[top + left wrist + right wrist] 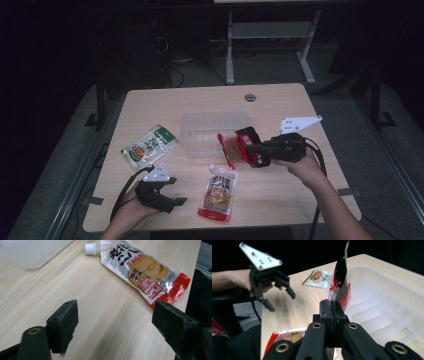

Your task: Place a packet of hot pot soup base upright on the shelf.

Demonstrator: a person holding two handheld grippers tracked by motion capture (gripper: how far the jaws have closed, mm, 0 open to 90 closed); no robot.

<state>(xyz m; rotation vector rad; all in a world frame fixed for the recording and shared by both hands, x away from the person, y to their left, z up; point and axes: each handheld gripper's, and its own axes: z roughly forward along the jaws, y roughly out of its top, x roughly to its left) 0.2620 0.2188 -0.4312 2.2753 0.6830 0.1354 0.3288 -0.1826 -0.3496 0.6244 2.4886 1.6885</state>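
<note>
My right gripper is shut on a red and black pouch, which it holds upright in the air just over the near rim of a clear plastic tray. At the table's near left, my left gripper hovers low with its jaws open and only bare wood between them. It also appears far off in the right gripper view. A red and white spouted pouch lies flat just to its right, untouched.
A green and white pouch lies flat left of the tray. The wooden table has a round cable hole at the back. Dark floor and a white desk frame lie beyond its far edge.
</note>
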